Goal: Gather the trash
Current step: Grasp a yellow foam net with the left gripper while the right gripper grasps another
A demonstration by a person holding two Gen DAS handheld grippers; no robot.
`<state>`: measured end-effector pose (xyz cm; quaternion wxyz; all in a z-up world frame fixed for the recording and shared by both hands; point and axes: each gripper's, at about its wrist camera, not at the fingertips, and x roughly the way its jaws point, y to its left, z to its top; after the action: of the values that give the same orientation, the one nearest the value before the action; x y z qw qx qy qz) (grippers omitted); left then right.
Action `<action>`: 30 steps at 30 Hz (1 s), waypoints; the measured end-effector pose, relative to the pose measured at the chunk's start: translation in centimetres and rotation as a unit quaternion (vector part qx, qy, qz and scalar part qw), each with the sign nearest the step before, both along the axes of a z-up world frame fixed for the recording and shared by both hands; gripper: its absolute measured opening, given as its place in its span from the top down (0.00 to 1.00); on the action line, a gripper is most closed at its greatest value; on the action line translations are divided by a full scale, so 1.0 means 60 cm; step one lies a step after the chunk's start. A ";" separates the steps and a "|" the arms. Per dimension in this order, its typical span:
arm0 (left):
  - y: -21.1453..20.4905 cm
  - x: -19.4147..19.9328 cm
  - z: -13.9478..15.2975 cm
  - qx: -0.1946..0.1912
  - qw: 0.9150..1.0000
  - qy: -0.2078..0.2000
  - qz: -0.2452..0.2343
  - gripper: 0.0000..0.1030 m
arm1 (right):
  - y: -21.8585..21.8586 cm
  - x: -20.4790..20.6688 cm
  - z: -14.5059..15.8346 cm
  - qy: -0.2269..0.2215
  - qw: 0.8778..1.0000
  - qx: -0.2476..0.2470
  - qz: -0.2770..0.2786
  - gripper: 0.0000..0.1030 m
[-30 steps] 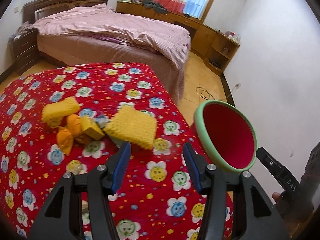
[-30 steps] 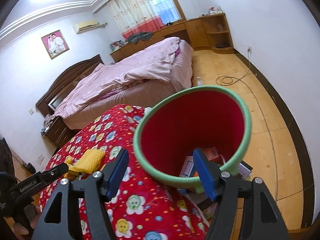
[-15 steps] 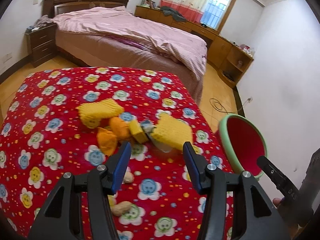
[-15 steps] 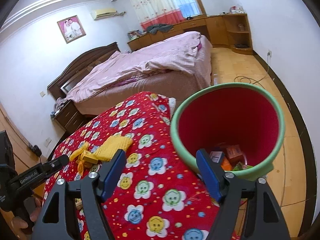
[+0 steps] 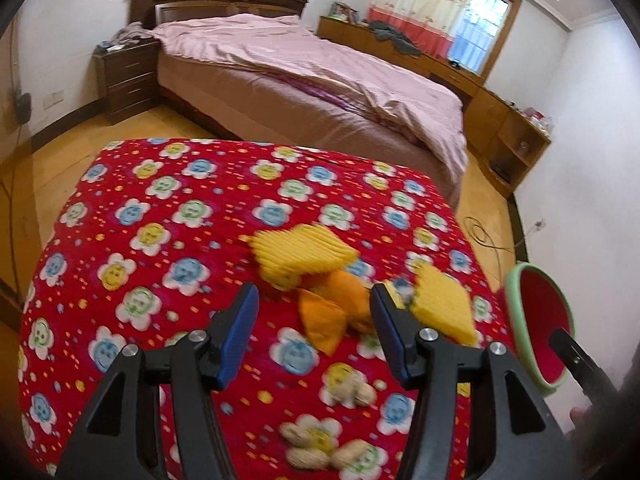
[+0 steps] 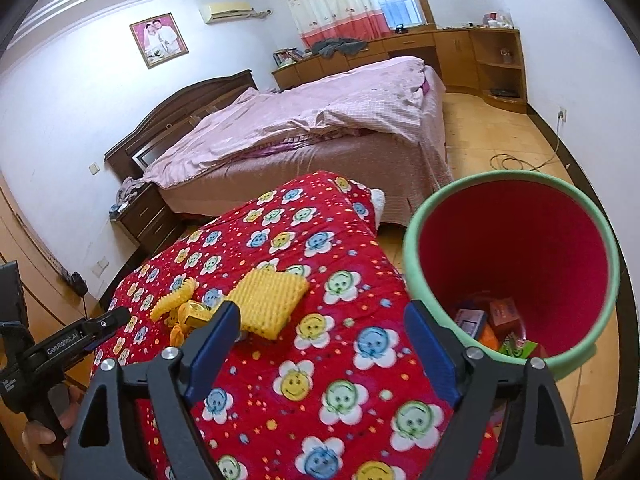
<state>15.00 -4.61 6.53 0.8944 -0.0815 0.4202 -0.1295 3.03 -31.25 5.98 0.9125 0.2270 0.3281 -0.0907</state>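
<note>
Left hand-held gripper (image 5: 314, 322): jaws apart, nothing between the blue pads, released. Jaws have just been opening a little. Hangs above the red flower-print quilt (image 5: 168, 216) covering the counter, pointing down at the trash pile.

Right hand-held gripper (image 6: 322, 342): jaws wide apart, empty, released; they have just been opening. Over the quilt's near-right part, beside the bin.

Trash on quilt, clustered right of centre in left wrist view:
- yellow ribbed foam sheet (image 5: 300, 252), rectangular, lies flat, long axis approx left-right in that view, right end pointing toward the bin.
- second yellow ribbed foam sheet (image 5: 444, 304), flat, just right of left gripper's right finger; long axis runs from far-left to near-right, near end toward the bin. In right wrist view same sheet (image 6: 270, 304) is just beyond the right gripper's left finger.
- orange crumpled wrappers (image 5: 332, 312) between the two sheets, touching both; orientation unclear, blurred.
- small gold-coloured box (image 6: 196, 314) beside the sheets; axis cannot tell.
- pale peanut shells (image 5: 320, 444), scattered near the quilt's near edge, below the left gripper.

Red round bin w/ green rim (image 6: 512, 264) stands on the floor just off the quilt's right edge, upright, mouth up. Holds small cartons and packets (image 6: 492, 324) at bottom.

Pink-covered bed (image 5: 304, 80) behind, well apart.
</note>
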 end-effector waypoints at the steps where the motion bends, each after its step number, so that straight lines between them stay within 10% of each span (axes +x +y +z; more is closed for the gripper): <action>1: 0.005 0.009 -0.003 0.003 1.000 0.002 0.005 0.44 | 0.002 0.007 -0.002 0.001 1.000 -0.001 0.001 0.16; 30: -0.071 0.146 -0.100 0.072 0.996 0.040 0.021 0.38 | -0.006 0.085 -0.068 0.025 1.000 0.015 0.010 0.12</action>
<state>23.78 -8.87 0.53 0.8830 -0.0307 0.4621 -0.0767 8.12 -31.64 1.87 0.9013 0.2351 0.3544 -0.0825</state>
